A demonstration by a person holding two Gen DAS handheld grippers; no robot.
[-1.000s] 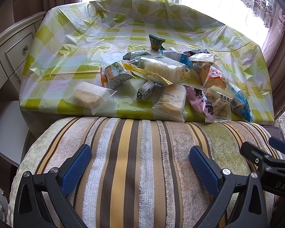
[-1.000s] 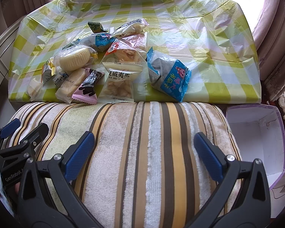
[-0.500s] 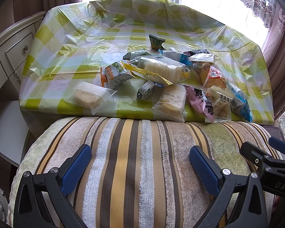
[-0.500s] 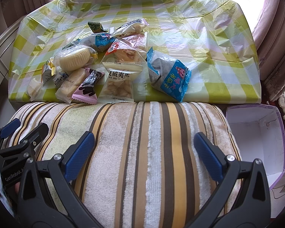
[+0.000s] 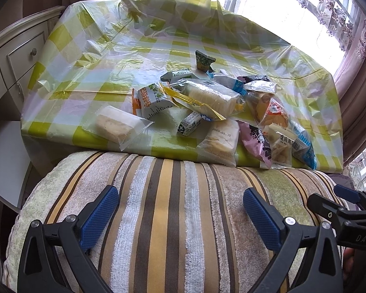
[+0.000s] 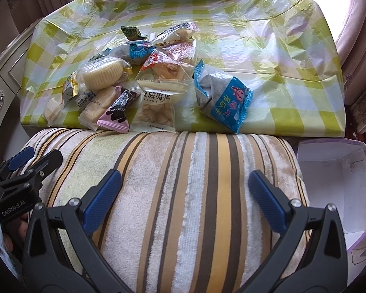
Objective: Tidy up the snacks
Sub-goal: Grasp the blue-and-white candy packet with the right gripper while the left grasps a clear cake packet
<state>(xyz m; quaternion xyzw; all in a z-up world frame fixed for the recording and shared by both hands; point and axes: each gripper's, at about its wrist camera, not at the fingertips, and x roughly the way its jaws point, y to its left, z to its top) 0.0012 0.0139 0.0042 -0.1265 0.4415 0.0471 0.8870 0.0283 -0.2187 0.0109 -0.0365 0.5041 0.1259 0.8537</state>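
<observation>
Left wrist view: the left gripper [image 5: 181, 211] sits at lower centre, jaws spread wide and holding nothing, above a striped cushion [image 5: 173, 219]. The snacks [image 5: 207, 107] lie heaped at centre frame on the tabletop [image 5: 97, 56], which is covered by a green-checked plastic sheet. One clear-wrapped cake [image 5: 114, 124] lies apart at the heap's left. The right gripper [image 5: 346, 207] shows at the lower right edge.

Right wrist view: the right gripper [image 6: 184, 195] occupies lower centre, jaws wide apart and empty. The snacks [image 6: 144, 78] lie in the upper left centre. A blue packet [image 6: 222, 100] lies just right of the heap. An open white box [image 6: 334, 185] stands at the right edge, beside the cushion.
</observation>
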